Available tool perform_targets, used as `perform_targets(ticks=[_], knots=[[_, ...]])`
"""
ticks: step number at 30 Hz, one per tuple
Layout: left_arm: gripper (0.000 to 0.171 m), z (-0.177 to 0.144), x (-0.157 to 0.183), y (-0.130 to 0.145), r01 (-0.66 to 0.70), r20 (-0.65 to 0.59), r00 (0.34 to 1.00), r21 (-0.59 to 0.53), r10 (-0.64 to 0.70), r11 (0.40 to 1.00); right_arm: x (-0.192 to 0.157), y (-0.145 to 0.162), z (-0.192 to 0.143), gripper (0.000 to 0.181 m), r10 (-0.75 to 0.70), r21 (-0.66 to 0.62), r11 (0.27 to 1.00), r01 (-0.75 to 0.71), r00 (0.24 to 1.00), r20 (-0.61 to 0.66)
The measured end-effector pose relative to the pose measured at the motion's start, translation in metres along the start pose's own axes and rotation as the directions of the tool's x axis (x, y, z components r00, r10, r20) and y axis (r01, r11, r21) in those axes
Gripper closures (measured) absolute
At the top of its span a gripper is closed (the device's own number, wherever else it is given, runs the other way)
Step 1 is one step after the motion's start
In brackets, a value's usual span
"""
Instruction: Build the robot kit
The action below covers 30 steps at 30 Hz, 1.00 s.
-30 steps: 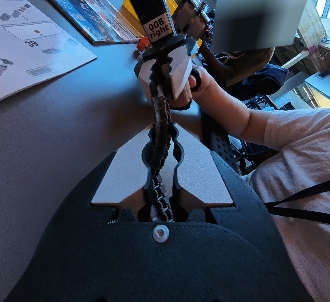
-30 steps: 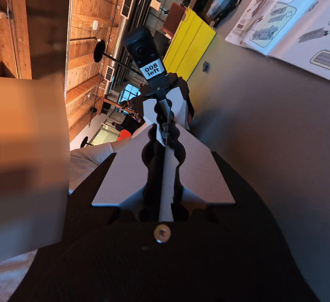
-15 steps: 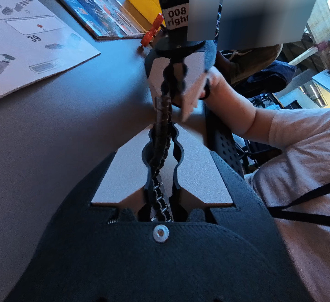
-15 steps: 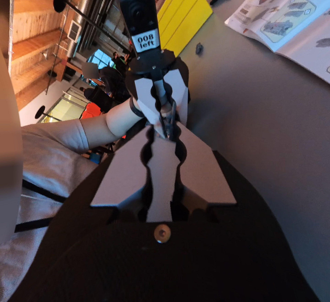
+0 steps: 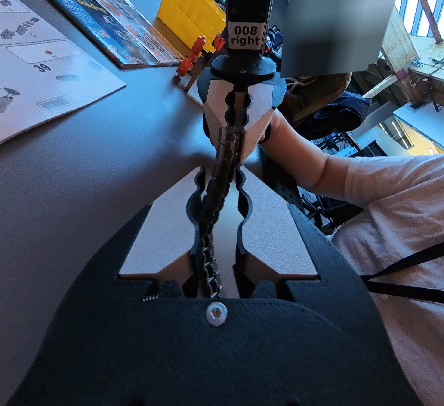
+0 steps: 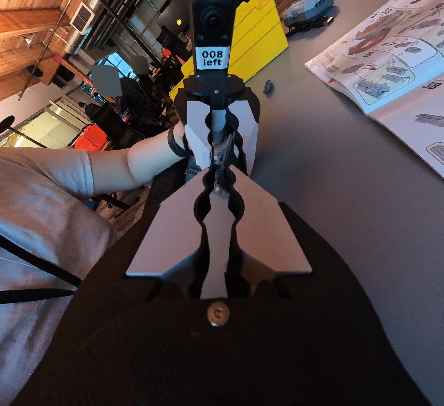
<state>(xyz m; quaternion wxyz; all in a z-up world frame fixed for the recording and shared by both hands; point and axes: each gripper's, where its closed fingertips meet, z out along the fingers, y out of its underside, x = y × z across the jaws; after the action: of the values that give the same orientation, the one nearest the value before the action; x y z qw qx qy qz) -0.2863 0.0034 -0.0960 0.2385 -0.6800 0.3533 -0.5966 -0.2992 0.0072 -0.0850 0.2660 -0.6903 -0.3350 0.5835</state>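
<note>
A black toy track chain stretches between my two grippers above the grey table. My left gripper is shut on the chain, which runs along its left finger back toward the palm. My right gripper faces it tip to tip and is shut on the chain's far end. In the right wrist view the right gripper pinches the chain's end, with the left gripper right behind it. A person's forearm holds the right gripper.
An open instruction booklet lies on the table and also shows in the right wrist view. A blue booklet, a yellow bin, red pieces, a grey model and a small dark piece lie farther off.
Both grippers have swung and tilted together while keeping hold of the chain. The right gripper now stands more upright and farther right in the left wrist view.
</note>
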Motion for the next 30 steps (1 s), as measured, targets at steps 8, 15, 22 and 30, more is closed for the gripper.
perform_targets(ticks=[8, 15, 22, 30], knots=[[0.159, -0.013, -0.004, -0.013, -0.072, 0.069, 0.995, 0.072, 0.067, 0.995, 0.008, -0.014, -0.009, 0.169, 0.055, 0.113, 0.992, -0.054, 0.999, -0.002], [0.158, -0.01, -0.004, -0.011, -0.075, 0.066, 0.995, 0.062, 0.071, 0.995, 0.007, -0.013, -0.006, 0.179, 0.061, 0.106, 0.992, -0.062, 0.998, 0.016], [0.158, -0.019, 0.004, -0.033, 0.052, -0.085, 0.996, 0.205, -0.035, 0.977, 0.004, -0.008, 0.0, 0.179, 0.015, 0.062, 0.998, -0.014, 1.0, -0.011], [0.164, -0.013, -0.018, -0.023, -0.012, 0.052, 0.999, 0.142, 0.005, 0.99, 0.015, -0.02, -0.006, 0.16, -0.19, 0.066, 0.975, 0.211, 0.952, -0.239]])
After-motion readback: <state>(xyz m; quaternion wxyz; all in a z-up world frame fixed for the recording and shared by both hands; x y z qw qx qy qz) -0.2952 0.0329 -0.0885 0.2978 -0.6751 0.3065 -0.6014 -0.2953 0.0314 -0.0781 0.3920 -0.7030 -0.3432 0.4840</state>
